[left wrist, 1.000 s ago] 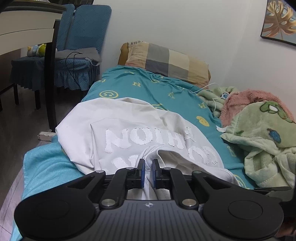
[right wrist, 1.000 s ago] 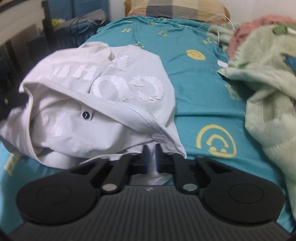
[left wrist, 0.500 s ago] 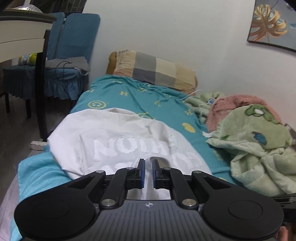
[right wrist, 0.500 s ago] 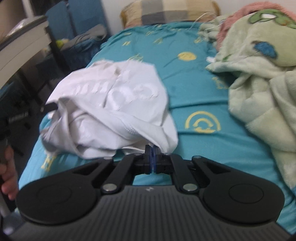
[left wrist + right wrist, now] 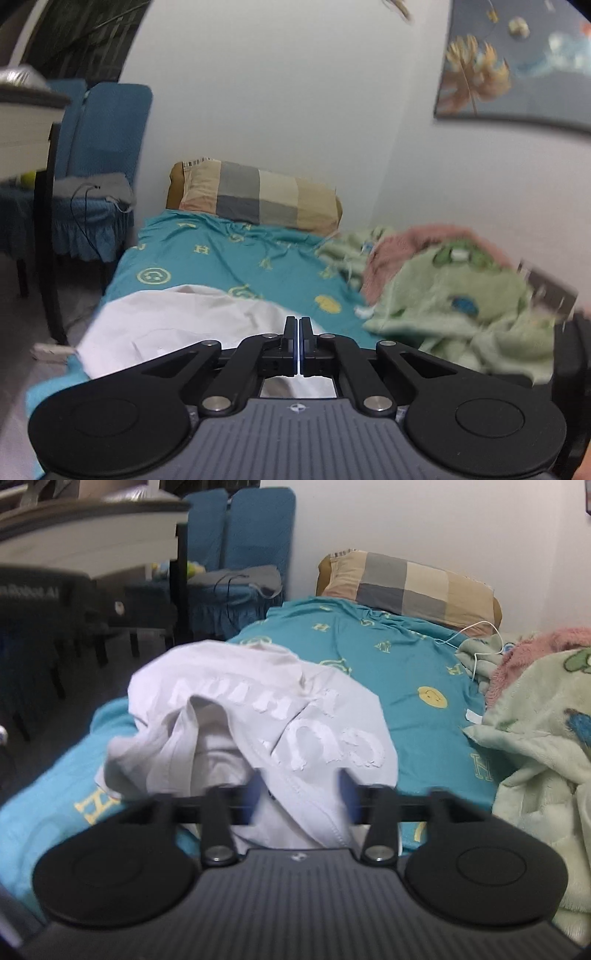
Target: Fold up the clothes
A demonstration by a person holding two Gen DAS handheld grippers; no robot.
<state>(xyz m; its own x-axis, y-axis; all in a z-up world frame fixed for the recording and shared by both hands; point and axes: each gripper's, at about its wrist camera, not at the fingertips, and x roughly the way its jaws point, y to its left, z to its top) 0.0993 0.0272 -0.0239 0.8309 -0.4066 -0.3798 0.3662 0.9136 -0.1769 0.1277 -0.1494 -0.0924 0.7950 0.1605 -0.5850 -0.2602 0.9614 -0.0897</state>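
Observation:
A white T-shirt (image 5: pixel 258 709) with white raised lettering lies bunched on the teal bed sheet (image 5: pixel 406 664). My right gripper (image 5: pixel 301 797) hangs just over its near hem. Its jaws are opening and blurred, the hem sits loose between them, and the pads do not press it. In the left wrist view the same T-shirt (image 5: pixel 166 325) lies flatter below and beyond my left gripper (image 5: pixel 297 326). That gripper is shut with its pads together, and I see no cloth pinched between them.
A checked pillow (image 5: pixel 255 195) lies at the head of the bed. Green and pink fleece blankets (image 5: pixel 546 757) are heaped along the right side, with a white cable (image 5: pixel 476 635) near them. Blue chairs (image 5: pixel 107 147) and a table (image 5: pixel 92 546) stand to the left.
My right gripper has spread its jaws and let go of the shirt hem. The left pads have closed fully. Both grippers have risen and tipped up, so more wall shows.

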